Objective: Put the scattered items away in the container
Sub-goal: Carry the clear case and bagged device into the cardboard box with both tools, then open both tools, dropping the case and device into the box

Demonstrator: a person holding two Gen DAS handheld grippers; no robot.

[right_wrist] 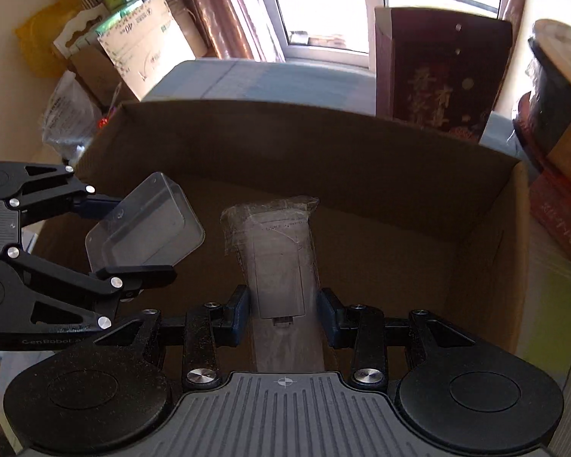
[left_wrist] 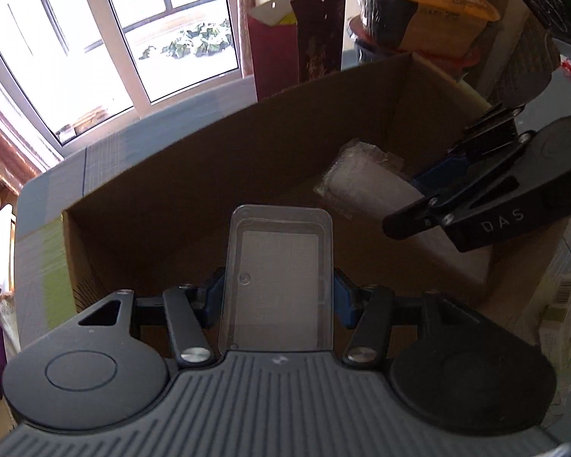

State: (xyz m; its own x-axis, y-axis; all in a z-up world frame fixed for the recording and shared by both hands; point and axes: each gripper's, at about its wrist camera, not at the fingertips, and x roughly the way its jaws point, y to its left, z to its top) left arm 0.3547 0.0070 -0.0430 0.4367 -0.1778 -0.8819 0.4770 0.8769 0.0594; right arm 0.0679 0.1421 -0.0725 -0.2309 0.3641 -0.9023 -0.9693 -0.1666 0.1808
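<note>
An open brown cardboard box (left_wrist: 209,144) (right_wrist: 285,122) stands on a grey-blue table. My left gripper (left_wrist: 279,295) (right_wrist: 127,236) is shut on a clear plastic tray (left_wrist: 279,266) (right_wrist: 144,224), held over the box's left part. My right gripper (right_wrist: 285,314) (left_wrist: 411,198) is shut on a long white item in a clear plastic wrap (right_wrist: 278,259) (left_wrist: 361,186). The item points down into the box's right part. Whether its far end touches the box floor cannot be told. The box floor looks bare around it.
Dark red gift cartons (left_wrist: 308,38) (right_wrist: 441,72) stand right behind the box. Stacked wrapped bowls (left_wrist: 411,11) (right_wrist: 555,103) sit at the back right. A small barcoded carton (left_wrist: 559,304) lies right of the box. Cardboard and bags (right_wrist: 125,49) crowd the floor beyond the table's left end.
</note>
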